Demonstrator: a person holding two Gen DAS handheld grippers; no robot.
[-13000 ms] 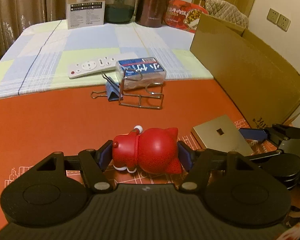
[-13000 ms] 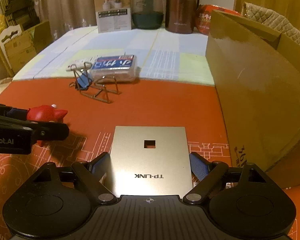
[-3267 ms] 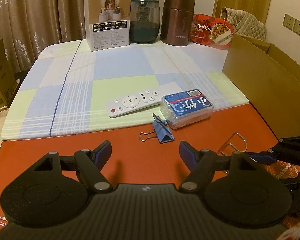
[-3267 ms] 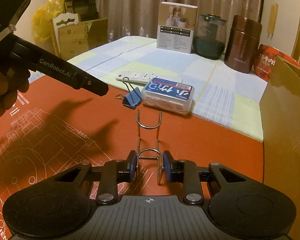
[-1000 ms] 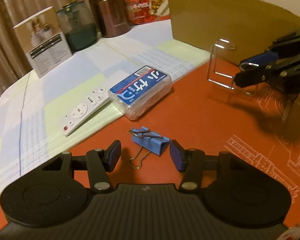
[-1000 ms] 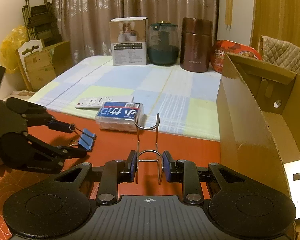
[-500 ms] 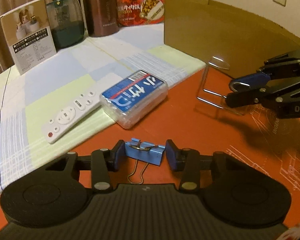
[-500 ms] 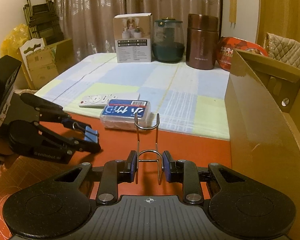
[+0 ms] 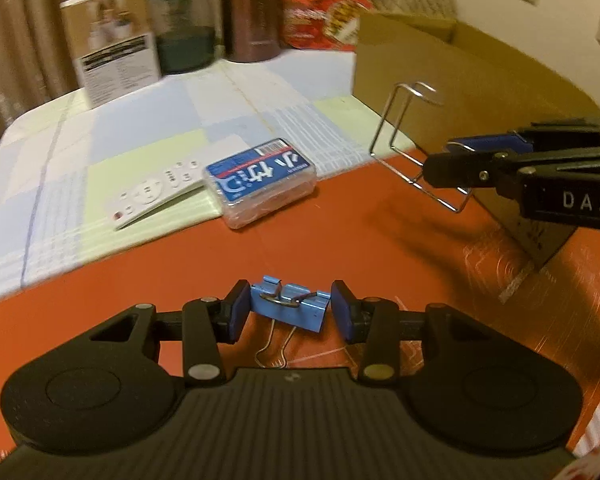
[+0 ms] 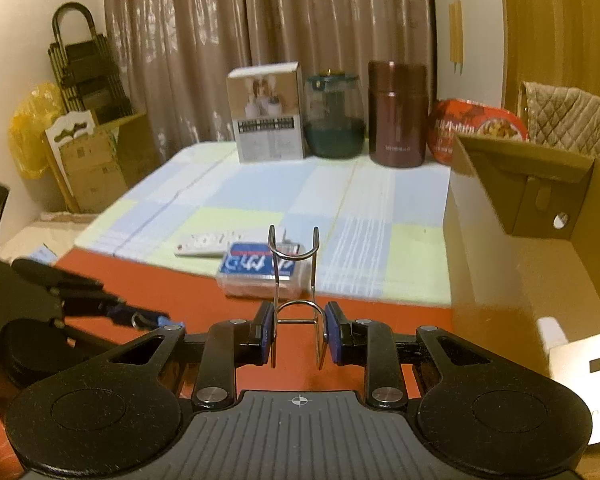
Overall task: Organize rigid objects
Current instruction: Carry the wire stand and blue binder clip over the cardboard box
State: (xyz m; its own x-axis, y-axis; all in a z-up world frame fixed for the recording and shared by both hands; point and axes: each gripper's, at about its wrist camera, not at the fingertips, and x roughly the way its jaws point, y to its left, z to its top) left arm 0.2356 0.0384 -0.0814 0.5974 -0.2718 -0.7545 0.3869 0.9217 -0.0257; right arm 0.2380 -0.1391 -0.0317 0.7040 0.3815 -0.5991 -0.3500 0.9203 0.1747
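My left gripper (image 9: pixel 288 312) is shut on a blue binder clip (image 9: pixel 290 309) and holds it just above the red mat (image 9: pixel 340 248). My right gripper (image 10: pixel 297 334) is shut on a bent wire stand (image 10: pixel 296 280) and holds it in the air next to the open cardboard box (image 10: pixel 540 248). The right gripper with the wire stand (image 9: pixel 412 140) also shows in the left wrist view, at the right in front of the box (image 9: pixel 460 68). A clear case with a blue label (image 9: pixel 262 180) and a white remote (image 9: pixel 152 196) lie at the edge of the checked cloth.
A white product box (image 10: pixel 268 114), a dark glass jar (image 10: pixel 334 114), a brown flask (image 10: pixel 398 114) and a red food bowl (image 10: pixel 476 126) stand at the back of the table. A flat silver TP-Link piece (image 10: pixel 584 364) lies inside the cardboard box.
My left gripper has closed on the blue binder clip and lifted it. My right gripper has risen with the wire stand and moved nearer the box.
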